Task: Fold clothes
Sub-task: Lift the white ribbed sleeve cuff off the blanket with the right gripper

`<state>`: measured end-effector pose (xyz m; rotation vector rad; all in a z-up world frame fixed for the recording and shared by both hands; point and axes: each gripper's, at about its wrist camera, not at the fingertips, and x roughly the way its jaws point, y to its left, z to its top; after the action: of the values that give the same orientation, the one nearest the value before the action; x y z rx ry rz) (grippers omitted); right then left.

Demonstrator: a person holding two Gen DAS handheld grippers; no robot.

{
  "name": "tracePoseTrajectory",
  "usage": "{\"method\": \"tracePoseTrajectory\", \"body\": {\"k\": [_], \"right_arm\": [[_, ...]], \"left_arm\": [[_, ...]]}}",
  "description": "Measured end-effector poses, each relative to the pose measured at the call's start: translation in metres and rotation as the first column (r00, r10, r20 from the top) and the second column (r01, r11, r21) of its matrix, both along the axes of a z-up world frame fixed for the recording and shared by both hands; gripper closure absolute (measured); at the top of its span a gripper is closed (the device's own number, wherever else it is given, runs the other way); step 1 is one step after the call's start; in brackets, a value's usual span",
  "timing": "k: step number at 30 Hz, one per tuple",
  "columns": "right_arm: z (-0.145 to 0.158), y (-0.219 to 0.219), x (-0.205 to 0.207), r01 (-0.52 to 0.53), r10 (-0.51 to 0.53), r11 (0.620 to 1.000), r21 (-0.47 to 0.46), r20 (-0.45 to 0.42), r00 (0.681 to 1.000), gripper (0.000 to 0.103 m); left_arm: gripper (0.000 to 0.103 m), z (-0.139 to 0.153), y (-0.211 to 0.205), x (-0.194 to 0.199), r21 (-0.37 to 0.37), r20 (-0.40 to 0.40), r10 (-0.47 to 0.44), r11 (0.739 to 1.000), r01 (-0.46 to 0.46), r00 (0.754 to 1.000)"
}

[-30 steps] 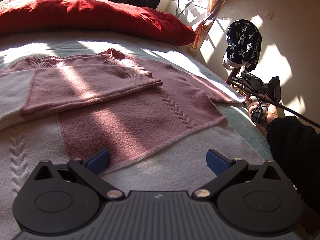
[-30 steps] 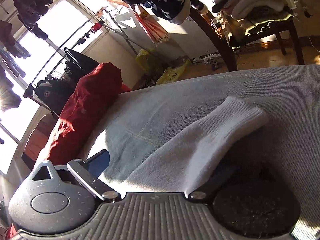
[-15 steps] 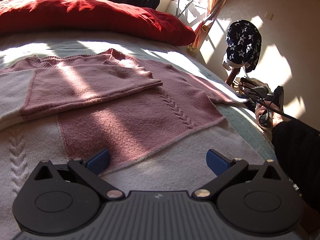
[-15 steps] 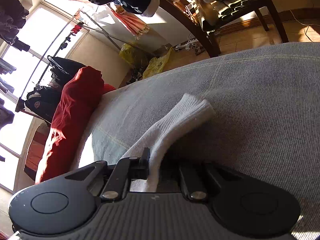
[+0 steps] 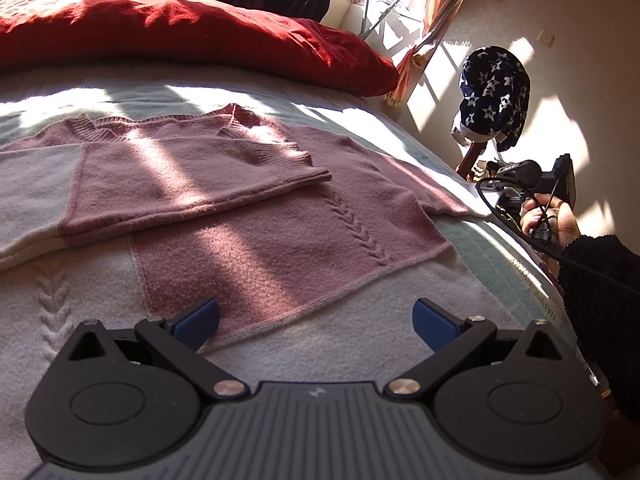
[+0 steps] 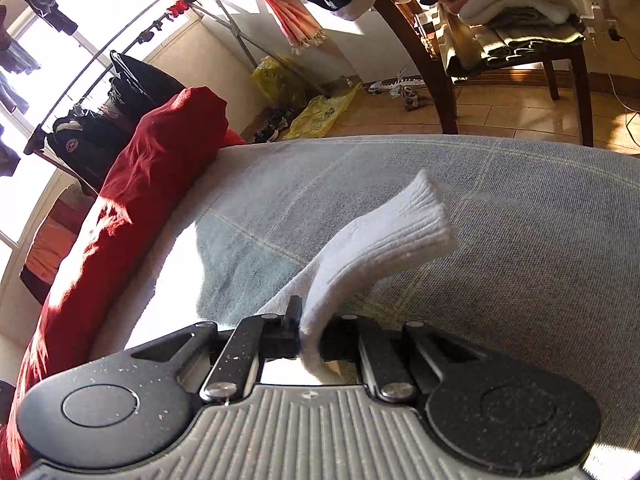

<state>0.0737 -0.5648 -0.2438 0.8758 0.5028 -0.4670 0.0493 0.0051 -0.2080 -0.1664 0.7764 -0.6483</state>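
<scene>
Sunlight falls in bars across a pink and white sweater (image 5: 248, 232) lying flat on the bed (image 5: 472, 240), with one sleeve folded across its chest. The left hand-held gripper (image 5: 316, 318) sits low over the sweater's hem near the foot of the bed, its blue-tipped fingers (image 5: 198, 318) spread wide apart with nothing between them. A red duvet (image 5: 192, 36) is bunched along the head of the bed, behind the sweater.

At the bed's right edge, the person's right hand (image 5: 550, 220), in a black fleece sleeve (image 5: 604, 292), holds the right hand-held gripper (image 6: 310, 334). In the right wrist view its jaws are drawn together on the white sleeve (image 6: 376, 248) of the sweater. The ribbed cuff (image 6: 430, 212) is raised off the grey bedcover (image 6: 520, 264) and points away from the camera; the sleeve fabric passes down between the jaws.

Beyond the bed stands a wooden chair (image 6: 440, 80) carrying a stack of folded clothes (image 6: 508, 12). A dark star-patterned garment (image 5: 494, 94) is draped over its back. A yellow plastic bag (image 6: 320, 114) lies on the tiled floor near a clothes rack (image 6: 132, 36) by the window.
</scene>
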Motion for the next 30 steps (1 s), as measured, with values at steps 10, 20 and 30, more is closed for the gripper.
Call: {"method": "tracePoseTrajectory", "body": {"k": [10, 20, 30], "right_arm": [[0.033, 0.048, 0.015, -0.126, 0.125, 0.989, -0.077, -0.028, 0.992, 0.094], [0.063, 0.103, 0.033, -0.235, 0.231, 0.961, -0.143, -0.043, 0.972, 0.094], [0.085, 0.141, 0.041, -0.301, 0.297, 0.936, -0.183, -0.049, 0.954, 0.094]], "left_arm": [[0.001, 0.017, 0.013, -0.005, -0.026, 0.031, 0.026, 0.999, -0.025, 0.999], [0.001, 0.032, 0.029, -0.01, -0.076, 0.063, 0.054, 0.996, -0.049, 0.997], [0.001, 0.038, 0.04, -0.011, -0.049, 0.063, 0.096, 0.994, -0.093, 0.993]]}}
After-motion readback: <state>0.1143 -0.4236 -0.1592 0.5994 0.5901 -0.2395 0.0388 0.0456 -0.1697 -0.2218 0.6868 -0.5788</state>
